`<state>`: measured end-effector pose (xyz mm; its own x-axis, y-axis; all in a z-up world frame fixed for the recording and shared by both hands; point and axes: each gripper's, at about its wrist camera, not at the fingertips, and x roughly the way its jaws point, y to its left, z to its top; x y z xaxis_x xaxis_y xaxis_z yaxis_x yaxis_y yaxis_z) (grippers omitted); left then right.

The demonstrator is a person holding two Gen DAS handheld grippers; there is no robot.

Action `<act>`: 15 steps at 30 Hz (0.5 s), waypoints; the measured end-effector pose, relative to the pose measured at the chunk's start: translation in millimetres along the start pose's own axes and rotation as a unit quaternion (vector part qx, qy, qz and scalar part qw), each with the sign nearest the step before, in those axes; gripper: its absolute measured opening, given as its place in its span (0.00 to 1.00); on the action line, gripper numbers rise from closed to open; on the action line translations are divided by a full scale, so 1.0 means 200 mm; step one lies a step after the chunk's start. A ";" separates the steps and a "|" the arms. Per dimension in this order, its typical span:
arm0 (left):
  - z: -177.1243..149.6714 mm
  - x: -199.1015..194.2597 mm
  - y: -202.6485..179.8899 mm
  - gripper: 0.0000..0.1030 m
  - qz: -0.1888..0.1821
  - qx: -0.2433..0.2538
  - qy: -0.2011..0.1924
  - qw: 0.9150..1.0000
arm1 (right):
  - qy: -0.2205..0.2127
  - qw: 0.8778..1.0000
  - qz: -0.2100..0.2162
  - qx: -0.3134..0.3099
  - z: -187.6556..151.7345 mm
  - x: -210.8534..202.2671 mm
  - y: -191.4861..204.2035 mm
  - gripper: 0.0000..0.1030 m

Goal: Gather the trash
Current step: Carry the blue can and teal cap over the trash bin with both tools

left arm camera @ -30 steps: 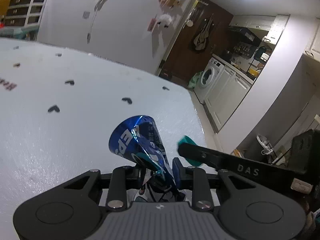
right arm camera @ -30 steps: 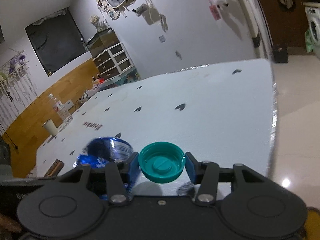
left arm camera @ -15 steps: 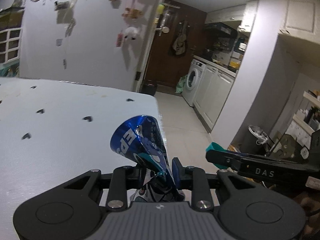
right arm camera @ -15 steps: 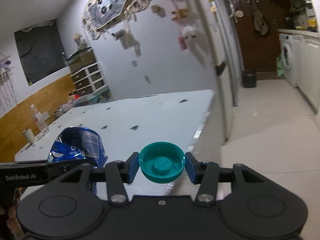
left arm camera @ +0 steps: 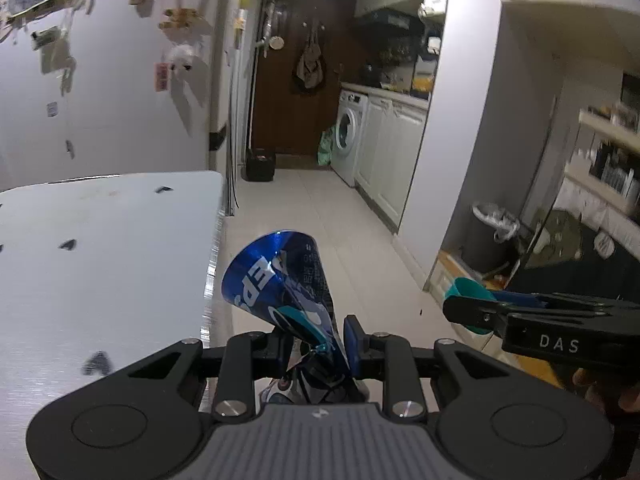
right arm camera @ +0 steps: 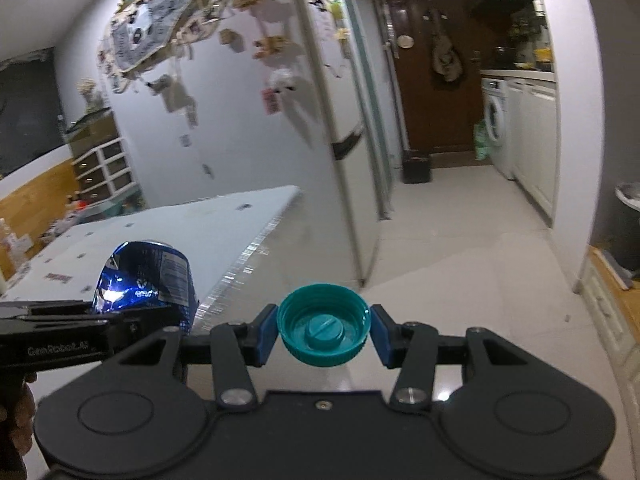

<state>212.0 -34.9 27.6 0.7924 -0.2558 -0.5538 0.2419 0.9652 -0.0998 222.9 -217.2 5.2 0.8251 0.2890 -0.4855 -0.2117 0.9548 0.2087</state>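
2 pieces of trash are held for carrying: left tool (left arm camera: 316,338) clamps a crushed can (left arm camera: 280,280) beyond the bench (left arm camera: 100,240) edge; right tool (right arm camera: 323,330) pinches a cap (right arm camera: 323,330) over the floor (right arm camera: 460,240).

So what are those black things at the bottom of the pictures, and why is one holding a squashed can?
Those are grabbing tools. A person holds one in each hand, and each has a camera looking out along its two fingers, so each picture comes from one tool. The left hand-held gripper pinches a crushed blue can. The right hand-held gripper pinches a green bottle cap. Both are trash being collected. The white table with little dark marks is off to the left, and ahead is a tiled floor with a lined bin by the wall.
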 end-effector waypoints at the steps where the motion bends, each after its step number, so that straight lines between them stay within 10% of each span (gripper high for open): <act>1: -0.01 0.04 -0.03 0.27 0.001 0.004 0.004 1.000 | 0.002 1.000 -0.006 0.002 -0.02 0.01 -0.03 0.48; 15: -0.18 0.72 -0.17 0.27 0.010 -0.002 0.109 0.994 | 0.095 0.991 -0.068 0.068 -0.32 0.39 -0.45 0.48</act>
<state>298.7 -102.3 -78.3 0.6575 -0.2186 -0.7210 0.2243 0.9704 -0.0897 273.6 -275.0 -105.4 0.7254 0.1778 -0.6650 -0.0216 0.9715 0.2362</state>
